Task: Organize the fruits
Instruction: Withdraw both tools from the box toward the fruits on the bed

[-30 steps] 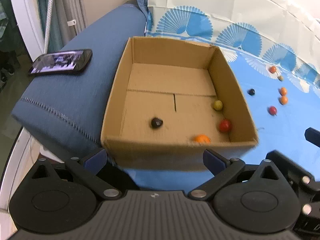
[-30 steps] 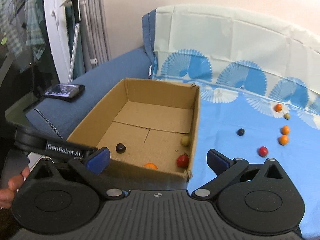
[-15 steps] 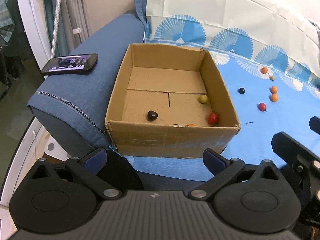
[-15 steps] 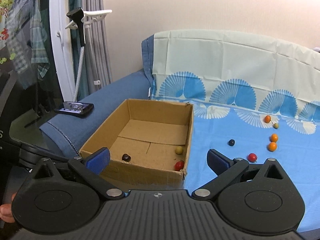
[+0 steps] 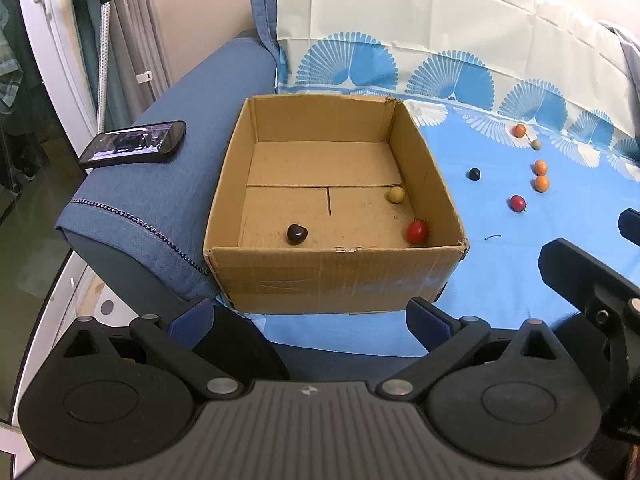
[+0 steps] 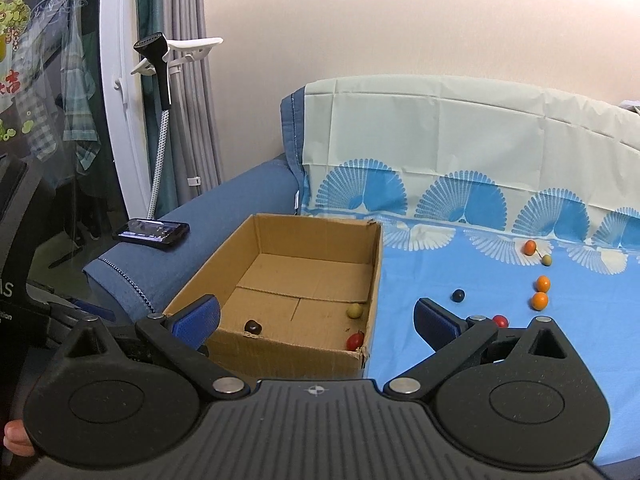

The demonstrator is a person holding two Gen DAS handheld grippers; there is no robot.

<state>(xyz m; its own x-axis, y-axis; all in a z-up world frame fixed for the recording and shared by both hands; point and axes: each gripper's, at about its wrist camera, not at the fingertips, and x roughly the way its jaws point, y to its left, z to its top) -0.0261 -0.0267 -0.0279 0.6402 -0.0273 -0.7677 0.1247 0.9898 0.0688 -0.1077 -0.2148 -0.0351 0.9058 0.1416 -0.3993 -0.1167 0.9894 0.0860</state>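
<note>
Both grippers now sit farther back from the cardboard box (image 5: 336,216), so it appears smaller in each wrist view. The orange fruit near the front wall is now almost hidden behind that wall (image 5: 332,276).

My left gripper (image 5: 308,316) and right gripper (image 6: 316,316) look alike: matte black ribbed housing with a small compass-like emblem, two round discs beside that emblem, silver pivot screws on angled black linkages, blue-padded fingertips (image 6: 196,314).
</note>
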